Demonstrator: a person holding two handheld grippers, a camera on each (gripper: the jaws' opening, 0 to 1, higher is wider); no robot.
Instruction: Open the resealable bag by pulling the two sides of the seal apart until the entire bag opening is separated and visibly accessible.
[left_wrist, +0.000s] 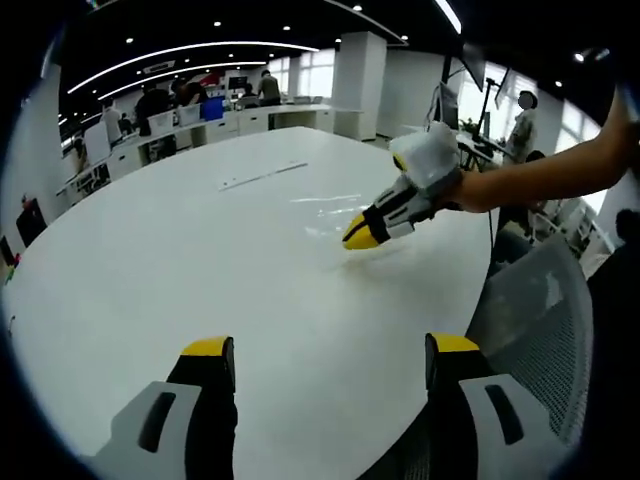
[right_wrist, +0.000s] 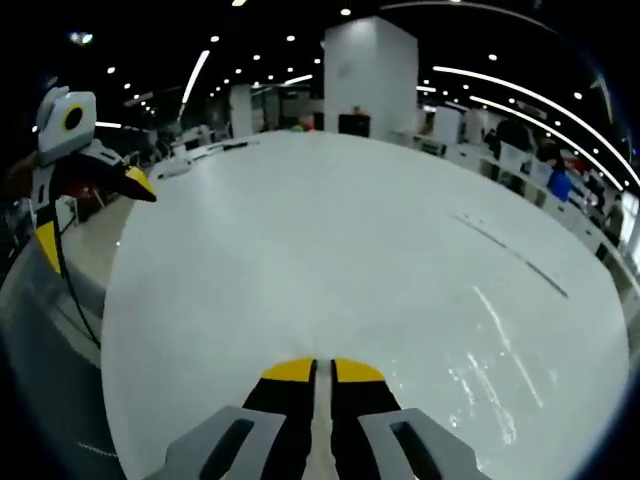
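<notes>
Resealable bag (left_wrist: 325, 212) — clear, limp, slippery film on desk (left_wrist: 200, 260); grip seal lips. Right tongs (left_wrist: 362, 232) closed on its edge, left tongs (left_wrist: 330, 360) spread.

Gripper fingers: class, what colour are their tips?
Yellow tips on black fingers, clearest in the left gripper view; the right gripper shows the same yellow there.

The large round table (left_wrist: 200, 260) is plain glossy white. Both grippers have black jaws with yellow tips and grey housings: the left gripper (left_wrist: 330, 350) at 6 o'clock, the right gripper (left_wrist: 362, 232) at 2 o'clock. The thin plastic resealable bag (left_wrist: 330, 210) is clear and colourless, while the mesh office chair (left_wrist: 540, 310) at 4 o'clock is grey.
</notes>
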